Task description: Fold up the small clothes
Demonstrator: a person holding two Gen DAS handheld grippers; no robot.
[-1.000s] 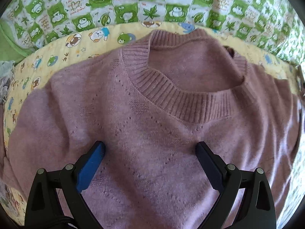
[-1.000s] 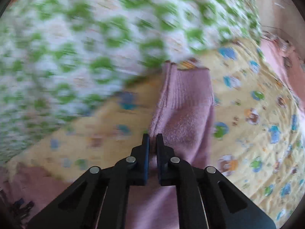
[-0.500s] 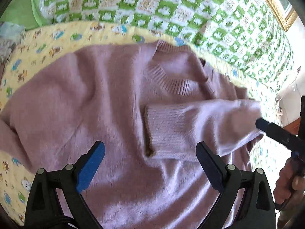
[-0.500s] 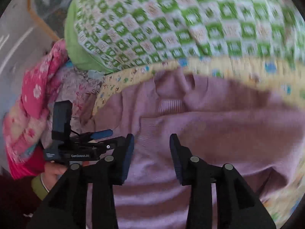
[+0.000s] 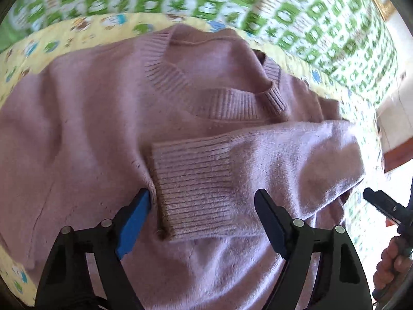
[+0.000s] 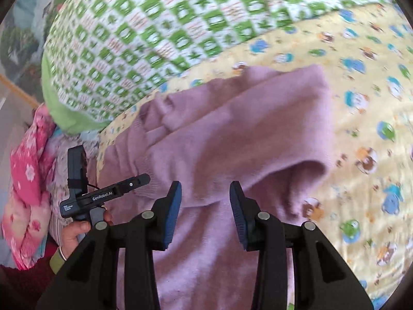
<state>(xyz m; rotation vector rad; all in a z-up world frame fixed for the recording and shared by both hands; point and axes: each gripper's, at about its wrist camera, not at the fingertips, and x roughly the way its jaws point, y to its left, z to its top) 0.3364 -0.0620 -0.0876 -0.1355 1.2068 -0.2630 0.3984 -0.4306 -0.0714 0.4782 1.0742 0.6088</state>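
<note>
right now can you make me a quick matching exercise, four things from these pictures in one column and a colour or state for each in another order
Things:
1. sweater
2. sleeve cuff
3. quilt
4. left gripper

Colour or state:
A. green and white checks
B. open, above the cuff
C. mauve knit, spread on the yellow sheet
D. ribbed, folded across the chest

Pairs: 1-C, 2-D, 3-A, 4-B

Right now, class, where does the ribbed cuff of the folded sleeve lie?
In the left wrist view the ribbed cuff lies across the chest of the pink sweater, just below its neckband, between the open fingers of the left tool.
</note>
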